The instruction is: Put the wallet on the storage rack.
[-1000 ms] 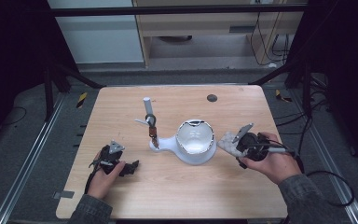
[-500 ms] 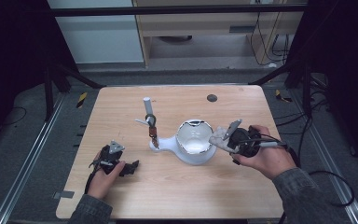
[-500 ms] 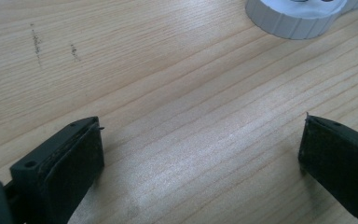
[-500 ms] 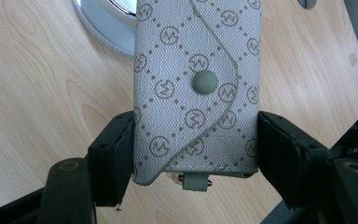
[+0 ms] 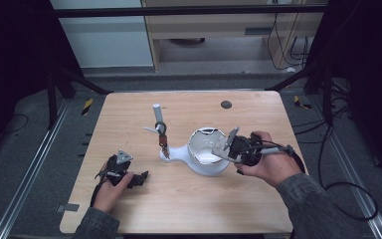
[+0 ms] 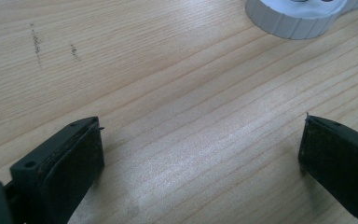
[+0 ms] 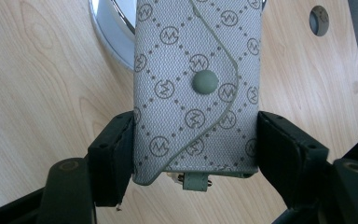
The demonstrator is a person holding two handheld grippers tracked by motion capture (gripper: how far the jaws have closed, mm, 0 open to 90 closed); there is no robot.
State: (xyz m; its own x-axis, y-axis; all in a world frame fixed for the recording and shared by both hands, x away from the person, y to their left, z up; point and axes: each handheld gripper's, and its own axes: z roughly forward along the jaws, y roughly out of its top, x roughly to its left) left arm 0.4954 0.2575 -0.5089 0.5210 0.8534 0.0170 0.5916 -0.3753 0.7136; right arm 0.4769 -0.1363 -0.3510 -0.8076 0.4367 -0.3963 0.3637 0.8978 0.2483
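Observation:
My right gripper [image 7: 193, 154] is shut on a grey patterned pouch [image 7: 196, 88] with a green snap button; the jaws press on its two long sides. In the high view this right gripper [image 5: 224, 146] holds the pouch [image 5: 228, 140] at the right rim of a white bowl [image 5: 204, 154], slightly above the table. The bowl's shiny rim [image 7: 114, 28] shows behind the pouch. My left gripper [image 5: 142, 178] rests on the table at the front left, open. Between the jaws of the left gripper [image 6: 200, 144] lies bare wood.
A slanted rod [image 5: 160, 128] with a white top and dark rings stands on the bowl's white foot [image 5: 175, 153]. That ribbed white foot [image 6: 298, 18] lies ahead of the left gripper. A dark round hole [image 5: 226, 104] sits in the table's far side.
The right hand has carried the pouch leftward and a little up, from beside the bowl to its right rim. The left hand has stayed put.

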